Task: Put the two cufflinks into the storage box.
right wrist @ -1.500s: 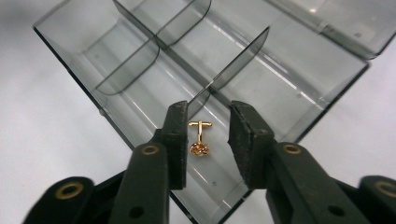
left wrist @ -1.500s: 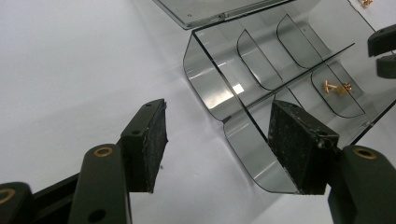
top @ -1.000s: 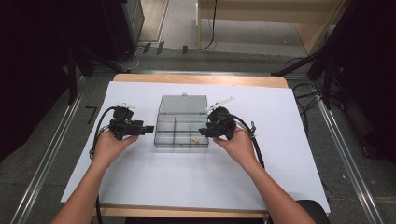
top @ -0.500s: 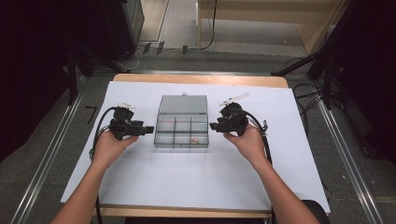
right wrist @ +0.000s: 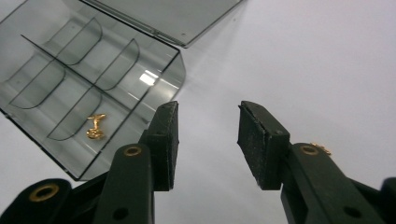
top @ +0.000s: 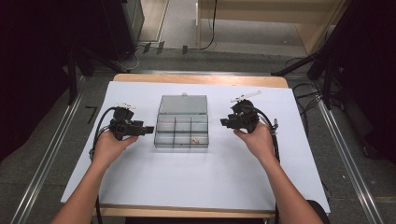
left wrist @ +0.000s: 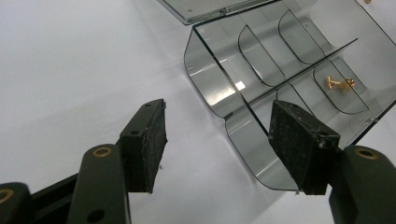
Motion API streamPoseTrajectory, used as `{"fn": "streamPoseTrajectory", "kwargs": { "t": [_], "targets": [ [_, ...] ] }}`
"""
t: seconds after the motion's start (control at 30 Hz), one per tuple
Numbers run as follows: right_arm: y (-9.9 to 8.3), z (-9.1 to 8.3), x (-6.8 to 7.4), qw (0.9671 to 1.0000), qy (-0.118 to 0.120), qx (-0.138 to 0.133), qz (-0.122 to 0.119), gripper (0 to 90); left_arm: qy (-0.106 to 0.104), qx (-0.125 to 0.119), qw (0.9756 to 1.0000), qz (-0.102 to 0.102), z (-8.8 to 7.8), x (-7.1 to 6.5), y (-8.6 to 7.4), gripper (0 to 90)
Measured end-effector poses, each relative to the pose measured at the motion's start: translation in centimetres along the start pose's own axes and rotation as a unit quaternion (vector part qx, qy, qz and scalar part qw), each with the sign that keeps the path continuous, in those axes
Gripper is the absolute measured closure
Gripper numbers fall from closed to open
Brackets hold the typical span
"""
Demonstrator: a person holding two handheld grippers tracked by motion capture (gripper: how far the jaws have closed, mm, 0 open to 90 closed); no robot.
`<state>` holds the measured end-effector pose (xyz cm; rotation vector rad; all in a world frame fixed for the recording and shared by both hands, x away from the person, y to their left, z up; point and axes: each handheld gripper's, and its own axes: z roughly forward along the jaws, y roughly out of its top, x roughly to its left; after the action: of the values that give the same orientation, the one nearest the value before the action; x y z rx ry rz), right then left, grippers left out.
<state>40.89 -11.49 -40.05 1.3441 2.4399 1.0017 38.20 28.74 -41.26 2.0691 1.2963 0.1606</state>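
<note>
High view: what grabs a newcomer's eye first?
The clear compartment box lying open at the middle of the white table, its lid folded back flat on the far side. A small gold piece sits in a near-row compartment. The left gripper at the box's left wall and the right gripper off its right side both stand open, with nothing between their jaws.

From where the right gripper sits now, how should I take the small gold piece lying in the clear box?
Come straight down on the small gold piece, jaws astride its thin stem. It lies flat in an open-topped compartment of the clear plastic divided box, whose curved dividers block sideways approaches.
</note>
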Motion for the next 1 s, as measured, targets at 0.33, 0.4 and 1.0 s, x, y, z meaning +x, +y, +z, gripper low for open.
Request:
{"fn": "streamPoseTrajectory", "kwargs": {
  "t": [0.33,0.4,1.0],
  "targets": [
    [-0.3,-0.2,-1.6,0.9997,-0.020,0.002,0.013,61.0,0.000,0.001,1.0000,0.003,0.0,0.0,0.0,37.7],
    [-0.4,-0.2,-1.8,0.9996,-0.024,0.003,0.016,61.3,0.001,0.001,1.0000,0.003,0.0,0.0,0.0,37.7],
    [-0.8,1.1,-3.8,0.9964,-0.065,0.035,0.043,64.7,0.000,0.003,1.0000,0.005,0.1,0.0,0.0,37.6]
  ]
}}
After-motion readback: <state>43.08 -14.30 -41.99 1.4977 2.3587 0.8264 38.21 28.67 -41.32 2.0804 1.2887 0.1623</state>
